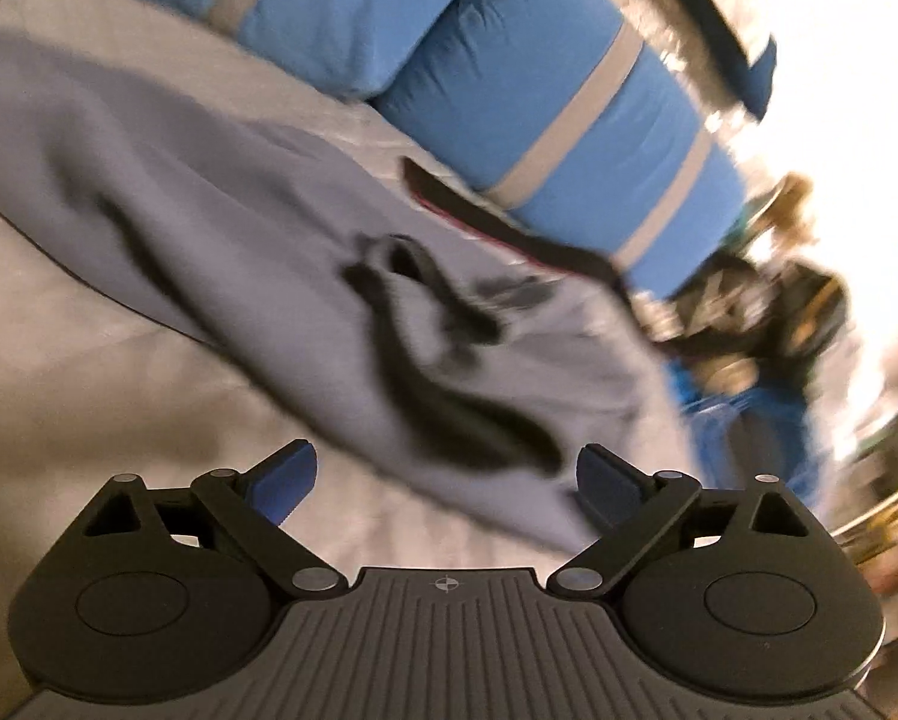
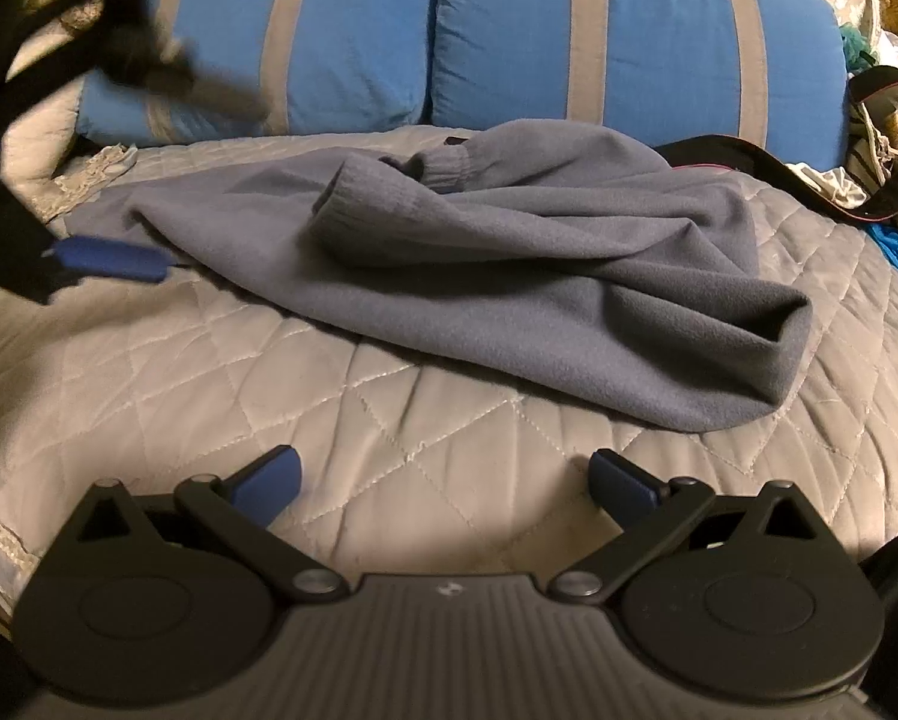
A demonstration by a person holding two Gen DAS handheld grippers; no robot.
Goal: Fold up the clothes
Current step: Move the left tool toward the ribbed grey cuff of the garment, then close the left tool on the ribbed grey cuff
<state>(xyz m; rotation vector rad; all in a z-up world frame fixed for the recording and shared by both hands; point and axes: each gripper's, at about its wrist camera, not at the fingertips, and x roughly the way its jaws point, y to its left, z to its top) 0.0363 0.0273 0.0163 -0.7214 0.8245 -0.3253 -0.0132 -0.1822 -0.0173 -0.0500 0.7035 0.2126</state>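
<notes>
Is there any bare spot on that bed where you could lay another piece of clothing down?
Yes: the quilted bedspread lies bare between the grey fleece garment and the right gripper. A smaller strip shows left of the garment, though the left gripper is there. Behind, blue pillows and clutter at the right crowd things.

Left hand-held gripper (image 1: 446, 483) and right hand-held gripper (image 2: 446, 486) apparently gape empty.

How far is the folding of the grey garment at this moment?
Done: the grey garment lies on the quilted bed, but bunched, with no neat fold visible. In hand: nothing; the left gripper and right gripper are open and empty. Left: spreading it flat and all the folds.
</notes>
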